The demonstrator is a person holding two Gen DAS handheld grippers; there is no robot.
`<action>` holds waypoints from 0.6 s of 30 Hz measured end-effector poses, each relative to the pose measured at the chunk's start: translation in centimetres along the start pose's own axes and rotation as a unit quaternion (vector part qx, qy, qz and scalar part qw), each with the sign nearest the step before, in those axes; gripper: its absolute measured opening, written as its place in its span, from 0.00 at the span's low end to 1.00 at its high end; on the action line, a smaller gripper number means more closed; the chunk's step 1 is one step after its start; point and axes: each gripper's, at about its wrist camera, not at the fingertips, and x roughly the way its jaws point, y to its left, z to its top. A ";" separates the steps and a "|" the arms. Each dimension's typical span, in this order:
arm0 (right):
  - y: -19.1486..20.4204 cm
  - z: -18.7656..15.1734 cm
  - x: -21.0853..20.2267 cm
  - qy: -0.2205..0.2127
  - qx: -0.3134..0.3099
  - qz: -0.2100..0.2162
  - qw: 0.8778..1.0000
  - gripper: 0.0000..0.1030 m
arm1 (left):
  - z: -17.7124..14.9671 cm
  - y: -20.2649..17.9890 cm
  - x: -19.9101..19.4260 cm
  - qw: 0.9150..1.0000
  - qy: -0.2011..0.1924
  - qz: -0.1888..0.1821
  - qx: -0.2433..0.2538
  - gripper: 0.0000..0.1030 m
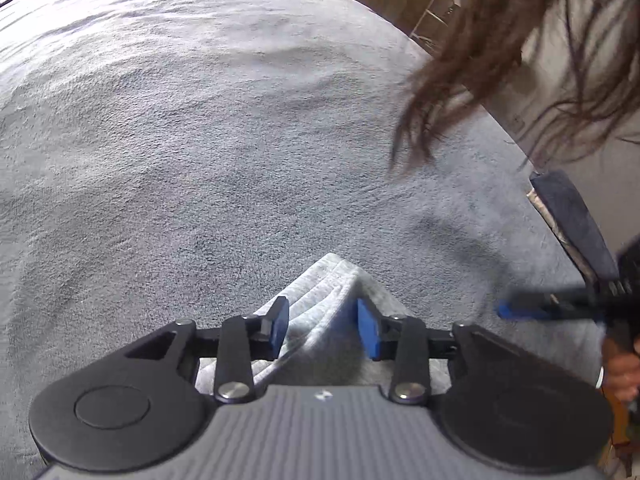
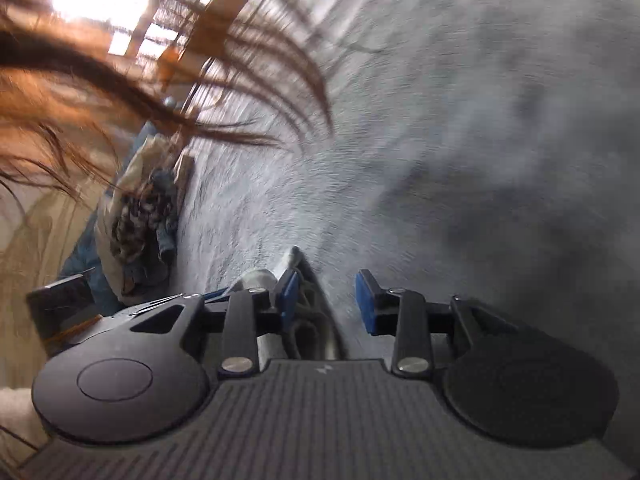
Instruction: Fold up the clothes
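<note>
2 claws, left claw [image 1: 323, 330] and right claw [image 2: 331, 300], gape loosely over 1 folded grey garment [image 1: 320, 284], gripping nothing.

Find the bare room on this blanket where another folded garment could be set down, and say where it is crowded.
Free: the wide grey blanket beyond the folded light-grey garment, out to its far edge. Crowded: the near right, where the garment, hanging hair and a dark folded piece at the edge meet; a clothes heap lies off the blanket's side.

Left tool [image 1: 323, 330] pitched down, blue pads apart, not clamping. Right tool [image 2: 330, 300] angled down too, pads parted, gripping nothing. Hair [image 1: 500, 60] hangs ahead.
</note>
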 end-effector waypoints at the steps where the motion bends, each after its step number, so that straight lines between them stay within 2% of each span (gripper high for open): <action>1: -0.7 -1.0 -1.4 -0.004 0.014 -0.004 1.000 0.30 | -0.1 -0.1 -0.2 1.000 0.000 0.004 -0.003 0.43; 4: -1.9 -4.5 -4.5 0.002 0.048 -0.014 0.999 0.31 | -0.6 -0.5 -1.1 1.000 0.001 0.021 -0.011 0.50; 9: -1.4 -10.4 -6.1 0.036 0.072 -0.006 0.997 0.32 | -2.1 -1.2 -4.0 0.998 -0.008 0.057 -0.026 0.58; 14: 0.6 -14.7 -4.2 0.089 0.030 -0.019 0.995 0.30 | -4.2 -1.1 -6.2 0.995 -0.017 0.083 -0.047 0.59; 16: 1.8 -15.4 -2.9 0.101 -0.006 -0.032 0.994 0.28 | -4.7 -1.3 -6.5 0.995 -0.019 0.086 -0.045 0.59; 18: 2.8 -15.1 -1.3 0.095 -0.044 -0.052 0.993 0.21 | -4.9 -1.7 -6.4 0.995 -0.020 0.090 -0.033 0.61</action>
